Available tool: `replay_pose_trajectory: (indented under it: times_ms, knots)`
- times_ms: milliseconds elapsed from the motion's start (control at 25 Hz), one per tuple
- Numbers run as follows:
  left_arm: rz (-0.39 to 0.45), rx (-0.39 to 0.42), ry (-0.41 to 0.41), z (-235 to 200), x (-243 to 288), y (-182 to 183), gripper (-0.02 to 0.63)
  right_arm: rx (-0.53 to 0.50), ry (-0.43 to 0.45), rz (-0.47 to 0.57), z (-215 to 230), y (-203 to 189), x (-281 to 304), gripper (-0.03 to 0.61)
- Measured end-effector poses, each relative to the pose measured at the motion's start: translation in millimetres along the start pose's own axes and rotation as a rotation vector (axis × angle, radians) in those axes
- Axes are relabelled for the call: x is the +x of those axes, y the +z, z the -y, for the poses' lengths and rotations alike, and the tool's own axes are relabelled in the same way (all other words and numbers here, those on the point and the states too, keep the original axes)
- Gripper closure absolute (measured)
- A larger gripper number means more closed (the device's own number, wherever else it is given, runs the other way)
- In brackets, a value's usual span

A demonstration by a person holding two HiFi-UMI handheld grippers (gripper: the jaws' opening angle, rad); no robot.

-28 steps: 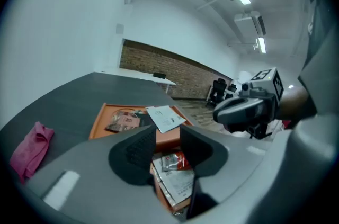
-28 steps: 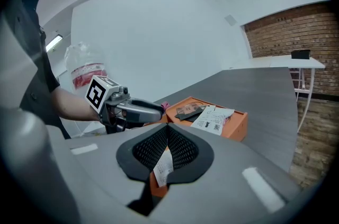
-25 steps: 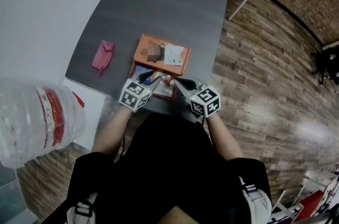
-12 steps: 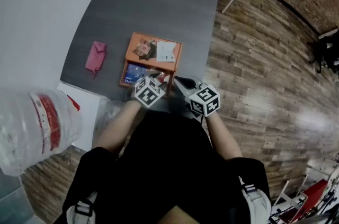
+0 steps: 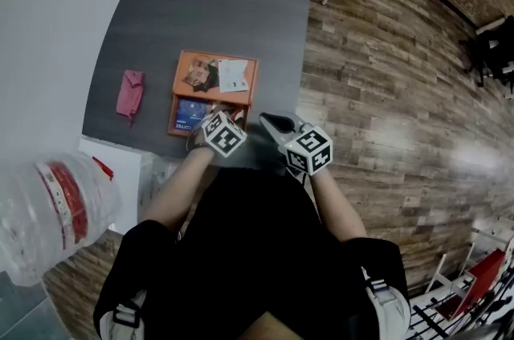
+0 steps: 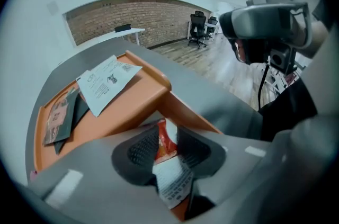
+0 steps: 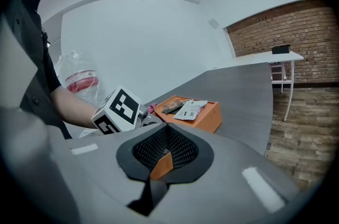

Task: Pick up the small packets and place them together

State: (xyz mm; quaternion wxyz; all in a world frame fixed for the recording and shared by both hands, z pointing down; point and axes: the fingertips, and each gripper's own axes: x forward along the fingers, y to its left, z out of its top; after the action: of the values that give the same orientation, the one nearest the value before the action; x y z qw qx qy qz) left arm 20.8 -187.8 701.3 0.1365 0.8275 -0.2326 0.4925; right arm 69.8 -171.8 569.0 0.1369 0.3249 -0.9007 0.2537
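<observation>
An orange two-part box (image 5: pixel 178 81) lies on the grey table. Its far part holds a brown packet (image 5: pixel 196 73) and a white packet (image 5: pixel 233 75); the near part holds a blue packet (image 5: pixel 191 112). My left gripper (image 5: pixel 215 116) points steeply down into the near part. Its jaws have just been closing and now press on a red-and-white packet (image 6: pixel 168 162), which stands upright between the pads (image 6: pixel 143 150). My right gripper (image 5: pixel 268 120) hovers to the right of the box, shut (image 7: pixel 165 144); a small orange piece shows at the root of its jaws.
A pink cloth (image 5: pixel 128 93) lies on the table left of the box. A large clear water bottle (image 5: pixel 56 206) stands at the lower left beside a white surface (image 5: pixel 112 170). Wooden floor (image 5: pixel 385 89) lies past the table's right edge; a white table (image 7: pixel 275 56) stands farther off.
My left gripper has dropped from above the box into its near part and closed round the red-and-white packet. The right gripper has shifted only a little.
</observation>
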Motion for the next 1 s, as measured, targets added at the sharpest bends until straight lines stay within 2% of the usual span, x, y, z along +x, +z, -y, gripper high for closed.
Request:
replay_pose_trajectory:
  times_ms: [200, 640, 760, 1000]
  knots:
    - [-0.045, -0.006, 0.018, 0, 8, -8, 0.523, 0.026, -0.014, 0.010, 8, -2, -7, 0.575]
    - [0.034, -0.152, -0.053, -6, 1, -8, 0.559, 0.024, 0.003, 0.006, 11, 2, -5, 0.575]
    - [0.045, -0.145, -0.051, -6, 1, -6, 0.595, 0.018, 0.010, 0.004, 10, 2, -3, 0.575]
    - [0.034, -0.088, -0.024, -5, -1, -8, 0.609, 0.010, 0.011, 0.005, 7, 3, -2, 0.575]
